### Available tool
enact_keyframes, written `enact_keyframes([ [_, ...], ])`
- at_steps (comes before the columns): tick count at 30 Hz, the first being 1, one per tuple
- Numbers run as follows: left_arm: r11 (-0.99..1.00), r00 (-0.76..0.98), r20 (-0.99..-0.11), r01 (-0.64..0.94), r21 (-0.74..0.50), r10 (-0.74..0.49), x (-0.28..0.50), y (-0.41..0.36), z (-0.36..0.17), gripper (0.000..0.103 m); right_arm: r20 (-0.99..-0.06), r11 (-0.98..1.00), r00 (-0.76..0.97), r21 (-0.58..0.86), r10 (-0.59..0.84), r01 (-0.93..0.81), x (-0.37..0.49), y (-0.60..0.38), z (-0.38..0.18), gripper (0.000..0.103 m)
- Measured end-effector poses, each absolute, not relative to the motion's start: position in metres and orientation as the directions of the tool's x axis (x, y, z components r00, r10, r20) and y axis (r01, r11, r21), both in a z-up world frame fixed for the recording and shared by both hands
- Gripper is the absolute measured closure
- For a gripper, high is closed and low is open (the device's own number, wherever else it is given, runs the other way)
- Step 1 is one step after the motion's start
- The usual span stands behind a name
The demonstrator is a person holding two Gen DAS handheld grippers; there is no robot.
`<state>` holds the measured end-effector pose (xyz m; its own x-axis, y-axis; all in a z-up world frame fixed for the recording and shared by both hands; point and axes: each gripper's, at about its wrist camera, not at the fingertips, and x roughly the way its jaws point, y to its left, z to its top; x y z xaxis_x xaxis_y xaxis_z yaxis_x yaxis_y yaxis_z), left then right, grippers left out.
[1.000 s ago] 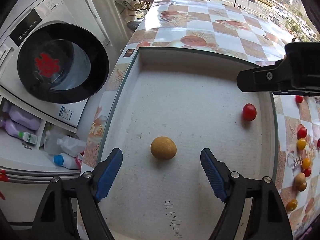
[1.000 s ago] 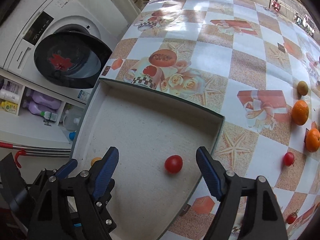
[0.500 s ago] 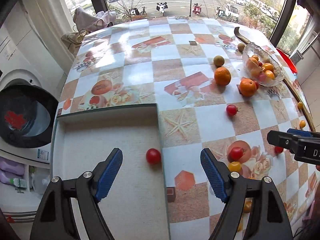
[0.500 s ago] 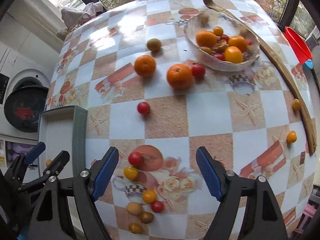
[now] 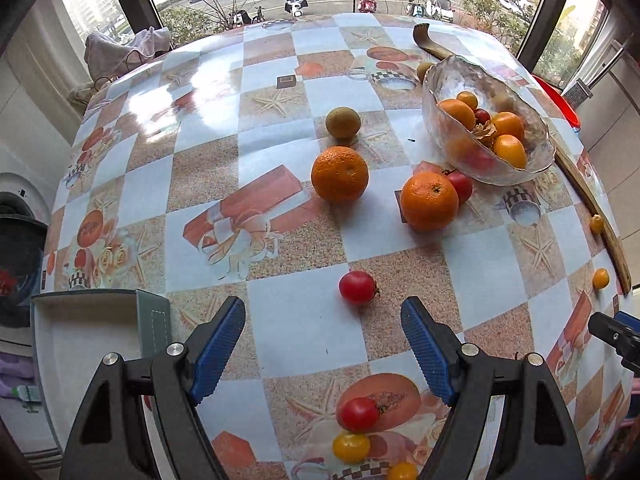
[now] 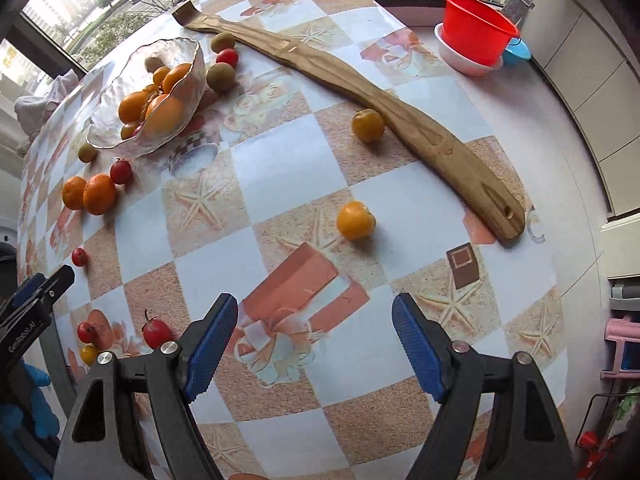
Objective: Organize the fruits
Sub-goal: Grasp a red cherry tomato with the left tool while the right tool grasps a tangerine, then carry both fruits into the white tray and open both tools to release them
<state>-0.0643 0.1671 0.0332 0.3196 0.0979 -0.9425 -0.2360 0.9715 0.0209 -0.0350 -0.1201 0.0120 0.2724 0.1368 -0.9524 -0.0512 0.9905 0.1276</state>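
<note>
Both grippers, left gripper (image 5: 323, 350) and right gripper (image 6: 315, 347), agape; round tomato (image 5: 357, 287) ahead, stem rightward.

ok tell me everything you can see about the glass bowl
The glass bowl looks like clear, rippled glass with a thin gold-toned rim, oval and shallow. It stands upright on the table near the far right side, beside the long wooden piece. It holds several orange and yellow fruits and something small and red. A red tomato lies right against its near side; whether they touch is unclear.

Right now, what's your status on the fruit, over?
Left gripper open, empty, red cherry tomato just ahead. Right gripper open, empty, facing a yellow tomato. Glass bowl part filled. Nothing in the way.
</note>
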Motion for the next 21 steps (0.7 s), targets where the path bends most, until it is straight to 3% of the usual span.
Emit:
enact_keyframes([
  [4,0.970,0.305,-0.947,-0.242,0.025,0.101,-0.056,0.165,0.024,0.022,-0.949,0.991,0.286,0.123,0.132,-0.049,-0.023,-0.132,0.005,0.021],
  [12,0.962,0.282,-0.954,-0.272,0.024,0.103,-0.048,0.163,0.010,0.024,-0.943,0.992,0.319,0.066,0.099,-0.112,-0.002,-0.112,-0.001,0.032],
  [15,0.963,0.294,-0.952,-0.270,-0.004,0.079,-0.048,0.160,0.011,0.036,-0.942,0.991,0.331,0.021,0.065,-0.135,-0.001,-0.104,0.001,0.042],
  [17,0.967,0.302,-0.951,-0.256,-0.012,0.068,-0.049,0.155,0.013,0.050,-0.938,0.988,0.341,0.014,0.067,-0.156,-0.003,-0.102,0.005,0.062],
  [18,0.969,0.307,-0.950,-0.246,-0.016,0.062,-0.049,0.151,0.014,0.054,-0.937,0.987,0.343,0.007,0.063,-0.163,-0.003,-0.102,0.006,0.065],
  [20,0.973,0.320,-0.946,-0.231,-0.025,0.052,-0.049,0.147,0.016,0.082,-0.936,0.987,0.347,0.007,0.062,-0.159,-0.004,-0.107,0.008,0.079],
  [21,0.972,0.320,-0.946,-0.232,-0.029,0.048,-0.049,0.146,0.016,0.082,-0.936,0.988,0.340,0.037,0.087,-0.149,-0.004,-0.111,0.008,0.081],
])
